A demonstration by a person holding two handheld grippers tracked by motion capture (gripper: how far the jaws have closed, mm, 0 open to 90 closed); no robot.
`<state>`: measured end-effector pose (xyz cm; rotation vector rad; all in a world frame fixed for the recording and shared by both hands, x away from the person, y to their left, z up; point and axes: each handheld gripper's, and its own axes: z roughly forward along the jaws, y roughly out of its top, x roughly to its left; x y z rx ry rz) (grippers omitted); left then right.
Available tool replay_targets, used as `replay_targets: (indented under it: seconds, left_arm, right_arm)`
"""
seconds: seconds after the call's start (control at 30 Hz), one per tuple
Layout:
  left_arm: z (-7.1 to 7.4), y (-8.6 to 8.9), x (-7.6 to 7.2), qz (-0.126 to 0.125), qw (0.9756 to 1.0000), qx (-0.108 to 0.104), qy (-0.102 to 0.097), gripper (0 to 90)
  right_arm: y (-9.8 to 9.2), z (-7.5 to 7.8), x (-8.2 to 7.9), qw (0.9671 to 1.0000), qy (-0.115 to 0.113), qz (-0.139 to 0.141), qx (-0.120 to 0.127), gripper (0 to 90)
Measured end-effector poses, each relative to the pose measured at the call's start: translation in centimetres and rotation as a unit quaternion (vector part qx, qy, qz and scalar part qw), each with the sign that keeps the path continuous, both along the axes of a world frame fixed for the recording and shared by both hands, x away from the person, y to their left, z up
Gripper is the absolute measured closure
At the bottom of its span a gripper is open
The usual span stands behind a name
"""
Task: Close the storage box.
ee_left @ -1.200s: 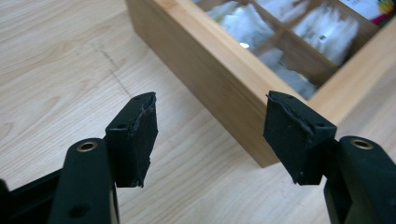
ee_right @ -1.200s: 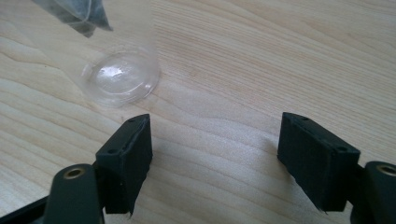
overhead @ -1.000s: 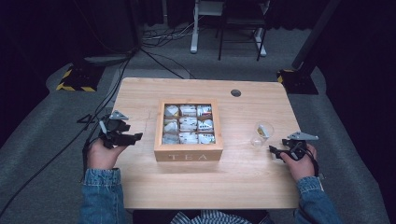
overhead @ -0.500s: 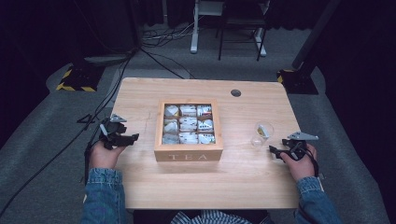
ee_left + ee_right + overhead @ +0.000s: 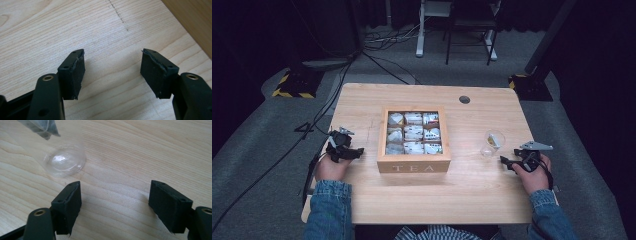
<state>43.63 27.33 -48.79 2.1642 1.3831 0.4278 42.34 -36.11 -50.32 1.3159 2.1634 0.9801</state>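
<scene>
Claws both apart w/ nothing between: left claw (image 5: 358,151) beside tea box (image 5: 414,162), right claw (image 5: 507,162) near plastic cup (image 5: 492,142).

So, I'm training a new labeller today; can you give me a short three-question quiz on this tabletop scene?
1. True or false: the left tool has a tea bag between its pads.
2. What stands nearest the right tool? A) a clear cup B) a spoon C) a kettle
3. What word is on the front of the wooden box?

Key:
1. False: its pads stand apart over the bare table.
2. A: the clear cup, with a tea bag in it.
3. TEA.
</scene>
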Motion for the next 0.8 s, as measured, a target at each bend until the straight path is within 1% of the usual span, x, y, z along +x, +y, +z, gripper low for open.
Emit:
replay_targets:
  seconds: [0.07,0.1,0.17,0.2,0.27,0.33,0.37,0.8]
  left_arm:
    - [-0.1,0.0,-0.1,0.003,1.0,-0.005,-0.007,36.6]
    - [-0.2,0.1,-0.1,0.0,0.9999,-0.008,-0.01,36.3]
    - [-0.5,0.2,-0.1,-0.002,0.9996,-0.014,-0.023,34.8]
    - [-0.7,0.3,-0.1,-0.004,0.9993,-0.018,-0.032,33.7]
    - [-0.9,0.4,-0.2,-0.005,0.9988,-0.024,-0.043,31.4]
    - [-1.4,0.6,-0.2,-0.01,0.9974,-0.035,-0.062,27.7]
    - [-1.6,0.7,-0.2,-0.01,0.997,-0.042,-0.065,25.7]
    - [-1.6,0.8,-0.2,-0.013,0.9971,-0.039,-0.064,24.0]
  right_arm:
    - [0.0,0.0,0.0,1.0,0.0,0.0,0.0,26.8]
    - [0.0,0.0,0.0,1.0,0.0,0.0,-0.001,26.8]
    - [0.0,0.0,0.0,1.0,0.0,0.0,-0.001,26.8]
    - [0.0,0.0,0.0,1.0,0.0,-0.001,0.0,26.8]
    - [0.0,0.0,0.0,1.0,0.0,-0.001,0.0,26.8]
    - [0.0,0.0,0.0,1.0,0.0,0.0,-0.001,26.8]
    - [0.0,0.0,0.0,1.0,0.0,-0.001,-0.001,26.9]
    - [0.0,0.0,0.0,1.0,0.001,0.001,-0.001,26.8]
